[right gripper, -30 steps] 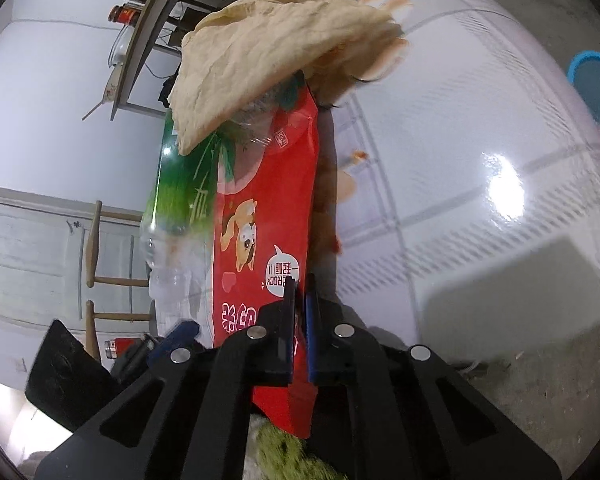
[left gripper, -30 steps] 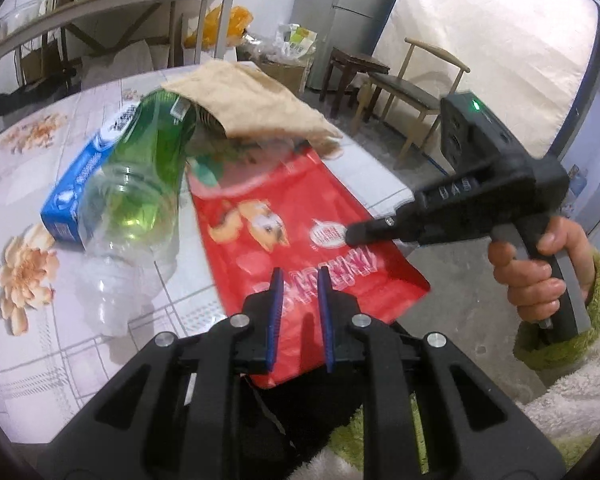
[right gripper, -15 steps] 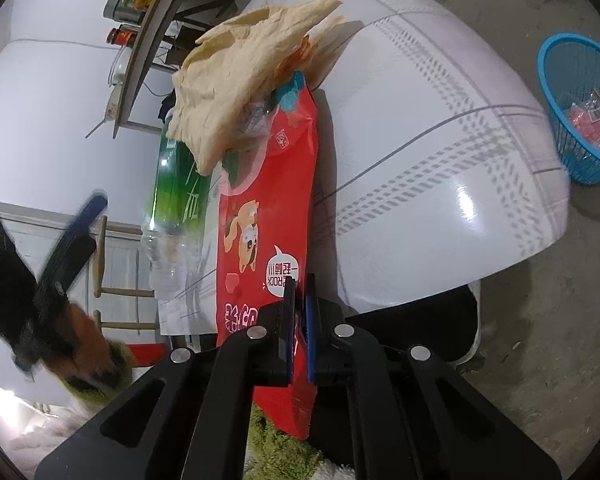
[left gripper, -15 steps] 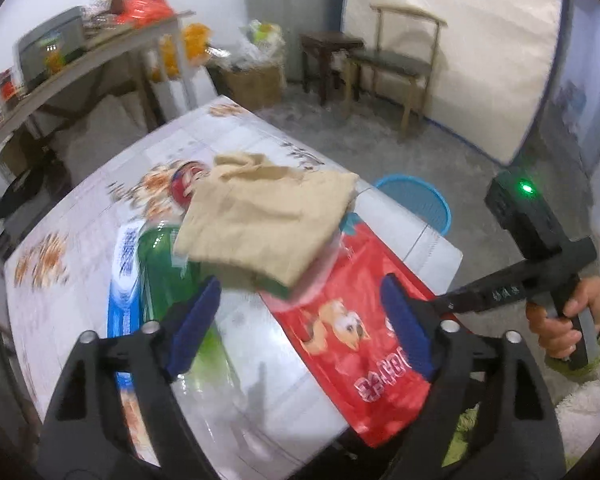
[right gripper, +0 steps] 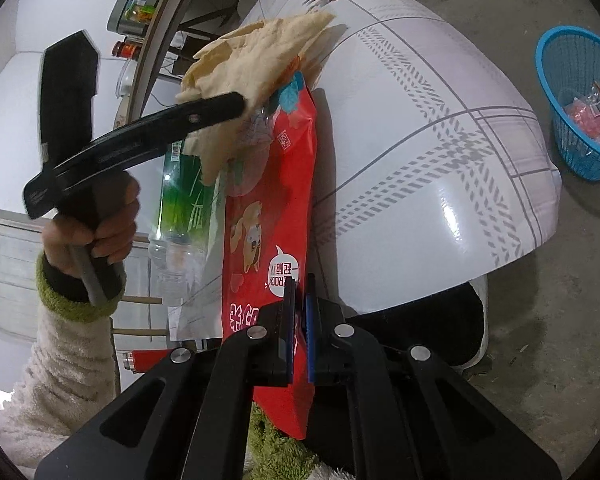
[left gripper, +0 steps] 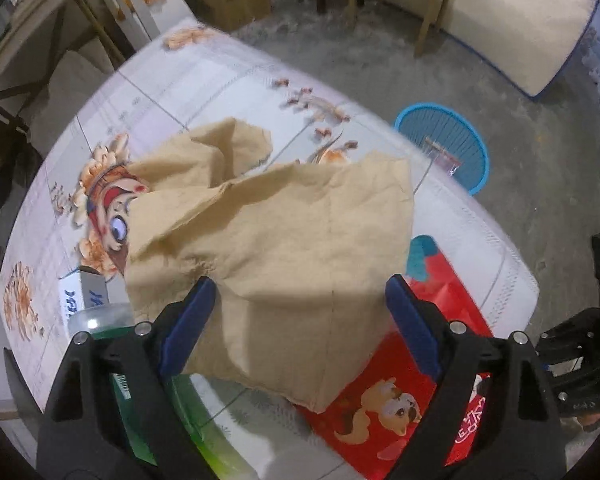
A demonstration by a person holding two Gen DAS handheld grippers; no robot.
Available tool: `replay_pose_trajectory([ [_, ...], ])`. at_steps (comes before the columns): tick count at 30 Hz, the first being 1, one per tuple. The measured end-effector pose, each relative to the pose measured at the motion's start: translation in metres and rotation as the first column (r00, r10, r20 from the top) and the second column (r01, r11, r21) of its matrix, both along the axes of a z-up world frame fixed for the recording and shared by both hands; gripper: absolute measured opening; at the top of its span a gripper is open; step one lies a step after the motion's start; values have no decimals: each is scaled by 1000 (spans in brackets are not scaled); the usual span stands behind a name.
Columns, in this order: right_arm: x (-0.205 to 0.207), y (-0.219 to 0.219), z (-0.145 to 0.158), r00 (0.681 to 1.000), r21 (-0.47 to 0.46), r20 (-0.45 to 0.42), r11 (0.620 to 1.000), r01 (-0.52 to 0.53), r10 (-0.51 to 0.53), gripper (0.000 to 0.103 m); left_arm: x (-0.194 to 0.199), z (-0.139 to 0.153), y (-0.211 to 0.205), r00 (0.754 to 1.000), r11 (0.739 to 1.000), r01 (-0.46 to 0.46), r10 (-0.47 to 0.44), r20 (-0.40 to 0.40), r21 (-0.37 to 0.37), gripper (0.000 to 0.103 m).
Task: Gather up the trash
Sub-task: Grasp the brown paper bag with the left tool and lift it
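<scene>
Round floral-print table, blue basket on the floor beside it. Red snack bag hangs off the edge, right gripper clamped on it. Left gripper spread wide around the crumpled brown paper, over a green bottle.

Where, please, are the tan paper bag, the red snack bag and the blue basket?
tan paper bag (left gripper: 284, 248), left wrist view, flat middle.
red snack bag (right gripper: 272, 200), right wrist view, printed front.
blue basket (right gripper: 556, 92), right wrist view, near wall.
</scene>
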State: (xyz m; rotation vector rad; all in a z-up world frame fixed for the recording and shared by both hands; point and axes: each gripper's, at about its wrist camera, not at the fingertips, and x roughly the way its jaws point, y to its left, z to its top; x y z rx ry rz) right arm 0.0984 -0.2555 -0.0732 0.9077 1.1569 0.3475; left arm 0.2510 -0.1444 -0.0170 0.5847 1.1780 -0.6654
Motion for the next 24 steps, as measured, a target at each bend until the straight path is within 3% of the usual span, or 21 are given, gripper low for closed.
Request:
replay_pose_trajectory([
  [2, 0, -2, -1, 1000, 4, 2, 1000, 0, 0, 5, 1, -3, -1, 1000, 1000, -2, 2, -11, -1, 82],
  [10, -2, -6, -3, 1000, 17, 7, 1000, 6, -6, 5, 10, 0, 0, 997, 999, -24, 21, -68, -49, 48],
  [24, -2, -7, -1, 1000, 15, 6, 1000, 7, -7, 5, 21, 24, 20, 992, 983, -98, 84, -90, -154, 7],
])
